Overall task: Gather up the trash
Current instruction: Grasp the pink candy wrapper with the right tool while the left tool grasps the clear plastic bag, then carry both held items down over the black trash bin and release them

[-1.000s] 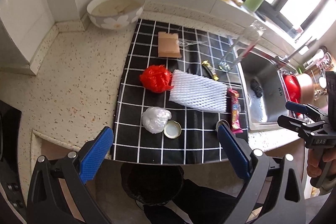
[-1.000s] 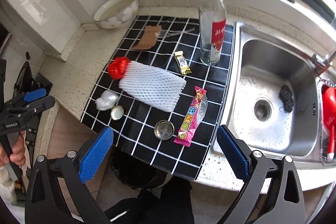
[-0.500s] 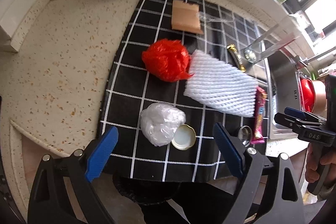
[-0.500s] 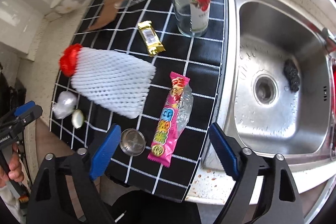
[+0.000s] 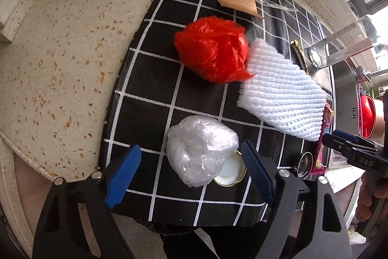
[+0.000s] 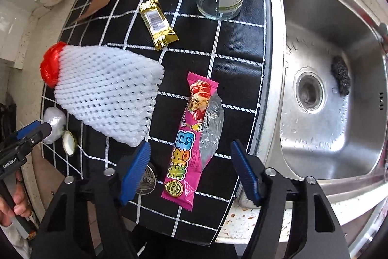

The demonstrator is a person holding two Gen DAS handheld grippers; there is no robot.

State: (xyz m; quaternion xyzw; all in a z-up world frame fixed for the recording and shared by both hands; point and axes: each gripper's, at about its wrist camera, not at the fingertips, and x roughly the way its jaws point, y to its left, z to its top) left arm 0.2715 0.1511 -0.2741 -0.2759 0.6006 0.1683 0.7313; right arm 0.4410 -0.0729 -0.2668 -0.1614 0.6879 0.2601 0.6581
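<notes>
Right hand-held gripper [image 6: 190, 169] view alone shows sink [image 6: 278, 64].

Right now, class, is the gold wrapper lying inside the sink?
No: the gold wrapper lies on the black checked mat, left of the sink.

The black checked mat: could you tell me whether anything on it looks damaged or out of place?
The pink snack wrapper is torn open, its clear inner film splayed out. A metal cap lies loose beside it.
</notes>
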